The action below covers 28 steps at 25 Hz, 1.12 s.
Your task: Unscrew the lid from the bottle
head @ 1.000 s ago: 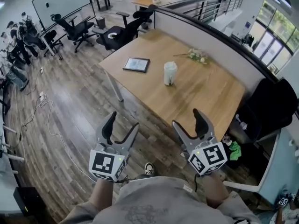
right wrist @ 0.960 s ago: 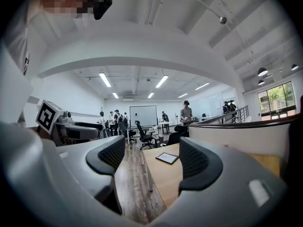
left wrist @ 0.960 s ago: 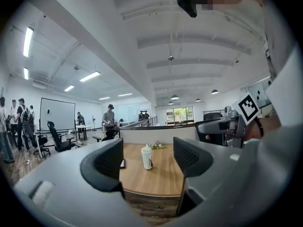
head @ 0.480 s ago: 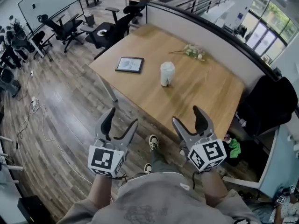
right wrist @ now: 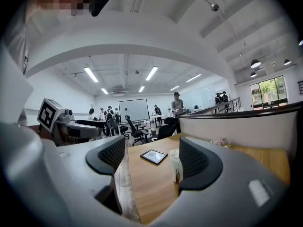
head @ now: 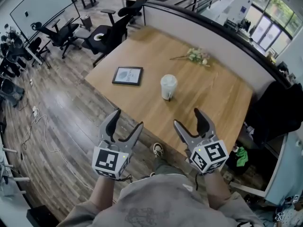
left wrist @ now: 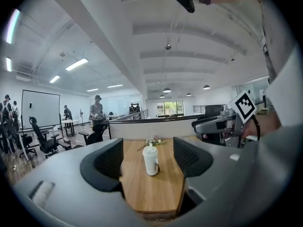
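Observation:
A white bottle (head: 168,86) with a white lid stands upright near the middle of the wooden table (head: 218,98). Both grippers hang in front of the table's near edge, short of the bottle and touching nothing. My left gripper (head: 126,123) is open with nothing between its jaws. My right gripper (head: 188,119) is open and empty too. In the left gripper view the bottle (left wrist: 150,160) shows far off between the jaws. In the right gripper view the bottle (right wrist: 174,165) is partly hidden behind the right-hand jaw.
On the table lie a dark tablet (head: 128,75) left of the bottle and a sprig of flowers (head: 199,56) by the far partition. Office chairs (head: 106,34) stand at the table's far left end. A black chair (head: 274,112) stands at the right. People stand in the distance.
Both grippers have moved forward toward the table's near edge, and the table and bottle now sit closer. Their jaws stand as wide as before.

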{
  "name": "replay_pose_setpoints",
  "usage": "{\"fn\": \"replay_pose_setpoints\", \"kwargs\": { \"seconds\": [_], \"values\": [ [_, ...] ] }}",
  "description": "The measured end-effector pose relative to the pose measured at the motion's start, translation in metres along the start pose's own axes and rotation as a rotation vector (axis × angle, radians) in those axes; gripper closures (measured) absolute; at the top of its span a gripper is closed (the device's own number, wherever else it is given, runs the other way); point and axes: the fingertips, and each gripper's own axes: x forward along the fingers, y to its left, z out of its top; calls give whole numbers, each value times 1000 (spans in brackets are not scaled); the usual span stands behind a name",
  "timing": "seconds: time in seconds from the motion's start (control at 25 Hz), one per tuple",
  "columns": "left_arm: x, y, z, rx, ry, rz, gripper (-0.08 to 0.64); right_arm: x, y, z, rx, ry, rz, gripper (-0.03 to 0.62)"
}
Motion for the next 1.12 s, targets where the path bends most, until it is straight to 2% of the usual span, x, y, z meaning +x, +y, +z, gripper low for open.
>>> {"fn": "replay_pose_setpoints", "kwargs": {
  "seconds": [0.24, 0.52, 0.64, 0.84, 1.0, 1.12],
  "values": [
    [72, 13, -11, 30, 57, -47, 230, 50, -46, -4, 22, 22, 31, 242],
    [146, 13, -45, 50, 132, -135, 225, 96, -91, -25, 16, 87, 68, 243],
    [172, 9, -63, 74, 169, -182, 225, 115, -102, -32, -11, 109, 87, 242],
    [208, 6, -87, 64, 185, -264, 224, 145, -113, -47, -6, 134, 103, 242],
    [238, 3, -111, 120, 193, -347, 202, 166, -121, -66, 7, 167, 120, 242],
    [257, 3, -131, 130, 215, -412, 195, 181, -124, -79, 22, 187, 134, 242]
  ]
}}
